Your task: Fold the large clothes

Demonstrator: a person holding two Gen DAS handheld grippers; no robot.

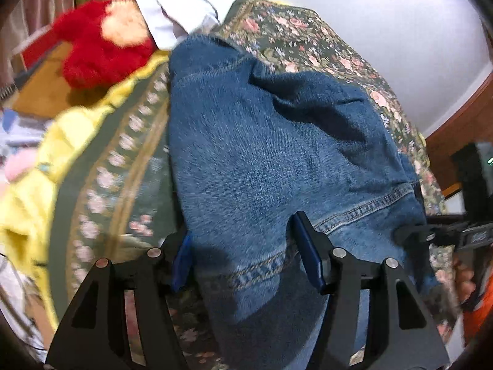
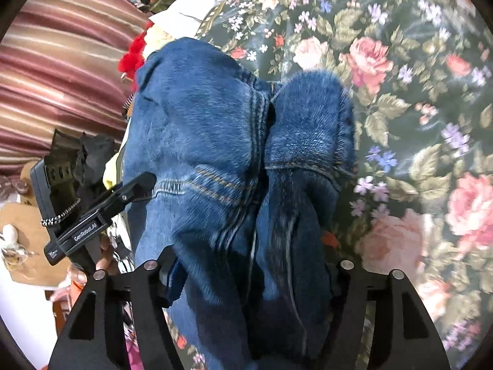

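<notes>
Blue denim jeans [image 1: 262, 141] lie bunched on the floral bedspread [image 1: 308, 37], running from six o'clock up toward twelve. Left gripper [image 1: 246, 259] straddles the stitched hem, jaws apart, pads not pressing. Right gripper [image 2: 252, 280] has denim between spread jaws, grip unclear. Red plush toy [image 1: 95, 52] sits at ten o'clock.

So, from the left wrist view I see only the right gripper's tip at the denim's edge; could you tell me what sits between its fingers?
Observer: Bunched blue denim fills the space between the right gripper fingers. Their pads are hidden, so I cannot confirm a grip.
Operator: Thanks. How does the cloth lie ahead of it?
Observer: Two denim sections lie side by side, meeting along a stitched seam.
</notes>
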